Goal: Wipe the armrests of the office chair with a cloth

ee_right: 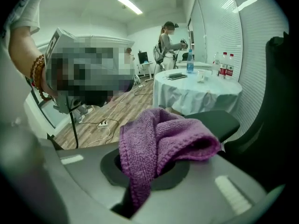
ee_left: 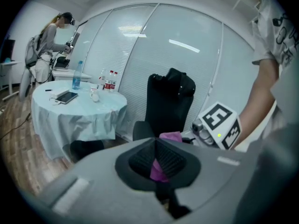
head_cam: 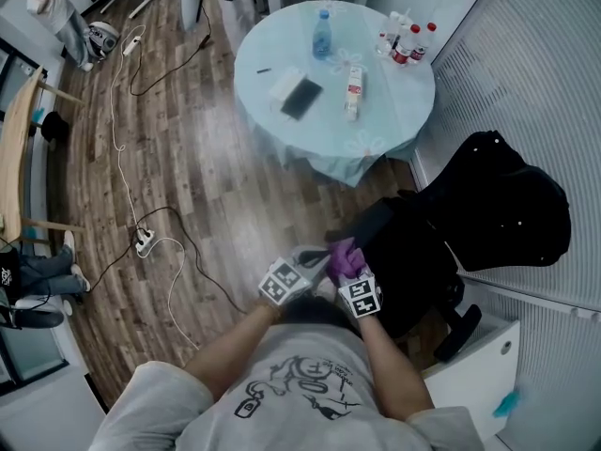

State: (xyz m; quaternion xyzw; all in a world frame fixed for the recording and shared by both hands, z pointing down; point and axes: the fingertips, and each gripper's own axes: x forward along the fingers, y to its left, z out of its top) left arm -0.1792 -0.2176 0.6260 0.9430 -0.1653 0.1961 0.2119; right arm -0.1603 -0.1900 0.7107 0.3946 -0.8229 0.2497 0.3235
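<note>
Both forearms reach forward from the bottom of the head view and converge at lower centre, where the left gripper (head_cam: 299, 269) and right gripper (head_cam: 352, 280) sit side by side, marker cubes facing up. The cloth (head_cam: 343, 258), purple, bunches between them, right at the near edge of the black chair (head_cam: 493, 205) that fills the right middle of the frame.

In the left gripper view the ribbed pads (ee_left: 140, 158) are pressed together on a thin fold of cloth (ee_left: 158, 170), which shows as a purple sliver at centre bottom; more of it peeks out just above the jaws, beside the right gripper's cube.

In the right gripper view the jaws are clamped on a thick wad of cloth (ee_right: 161, 143). It mounds up over the jaw opening at frame centre, and one strip trails down into the slot below. The dark armrest (ee_right: 212, 122) lies just behind the wad, right of centre; whether cloth and armrest touch cannot be told.

Most of the right pads are buried under the cloth. From the head view the jaw tips are covered by cubes and cloth, and the chair's seat is a black mass with little detail. A round table (head_cam: 282, 54) with bottles stands at top centre, well apart from the grippers.
</note>
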